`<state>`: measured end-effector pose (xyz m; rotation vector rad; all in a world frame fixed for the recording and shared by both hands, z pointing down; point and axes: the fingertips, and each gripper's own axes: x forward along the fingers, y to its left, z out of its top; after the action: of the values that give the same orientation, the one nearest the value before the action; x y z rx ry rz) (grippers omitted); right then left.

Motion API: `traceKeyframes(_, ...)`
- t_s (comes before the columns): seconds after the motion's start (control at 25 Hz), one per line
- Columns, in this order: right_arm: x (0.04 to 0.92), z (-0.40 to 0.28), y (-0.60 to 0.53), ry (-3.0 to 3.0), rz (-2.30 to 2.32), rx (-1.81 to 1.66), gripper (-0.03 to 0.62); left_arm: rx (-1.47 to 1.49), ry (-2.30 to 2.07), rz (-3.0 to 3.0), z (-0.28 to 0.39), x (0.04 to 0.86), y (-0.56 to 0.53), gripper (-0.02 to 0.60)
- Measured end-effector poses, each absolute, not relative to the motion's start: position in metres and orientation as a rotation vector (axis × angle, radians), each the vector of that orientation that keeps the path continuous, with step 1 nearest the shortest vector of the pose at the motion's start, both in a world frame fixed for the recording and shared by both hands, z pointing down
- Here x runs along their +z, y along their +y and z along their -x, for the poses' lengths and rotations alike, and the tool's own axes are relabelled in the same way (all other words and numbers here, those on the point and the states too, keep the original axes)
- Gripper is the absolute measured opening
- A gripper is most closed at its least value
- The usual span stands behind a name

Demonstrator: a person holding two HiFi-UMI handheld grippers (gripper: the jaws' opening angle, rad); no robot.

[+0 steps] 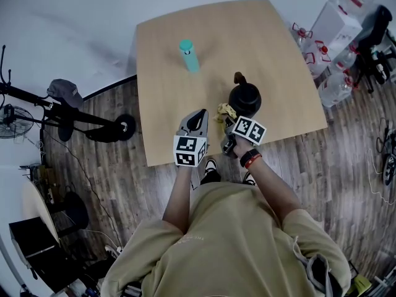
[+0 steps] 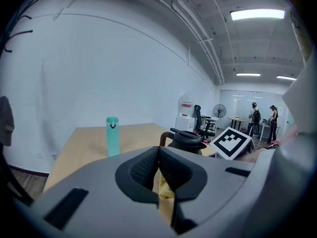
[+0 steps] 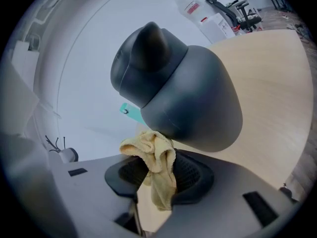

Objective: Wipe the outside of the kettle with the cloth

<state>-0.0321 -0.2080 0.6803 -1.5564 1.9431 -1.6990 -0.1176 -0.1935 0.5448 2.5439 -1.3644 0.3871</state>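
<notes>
1. At twelve o'clock from the right tongs [image 1: 229, 125], the kettle [image 1: 245, 98] stands on the desk [image 1: 167, 54]. It is probably hard, smooth and fairly heavy.
2. Right tongs pinch the soft, light cloth [image 3: 153, 155] just beside the kettle's lower wall.
3. Left tongs [image 2: 158, 155] are pressed together and could steady the handle [image 2: 162, 138].

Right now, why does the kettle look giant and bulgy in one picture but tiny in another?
Right gripper view: the wide lens sits close, so the kettle balloons and the table edge curves. Head view: the camera looks from high up, so the same kettle is small and the floor bends toward the corners. Left gripper view: the ceiling lights glare white.
</notes>
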Motion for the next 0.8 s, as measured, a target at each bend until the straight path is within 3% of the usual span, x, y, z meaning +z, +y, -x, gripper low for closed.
traceKeyframes(0.8, 0.687, -0.033, -0.157, 2.221, 1.429, -1.797, 0.152, 0.422, -1.336, -2.567, 0.06, 0.543, -0.173, 0.025)
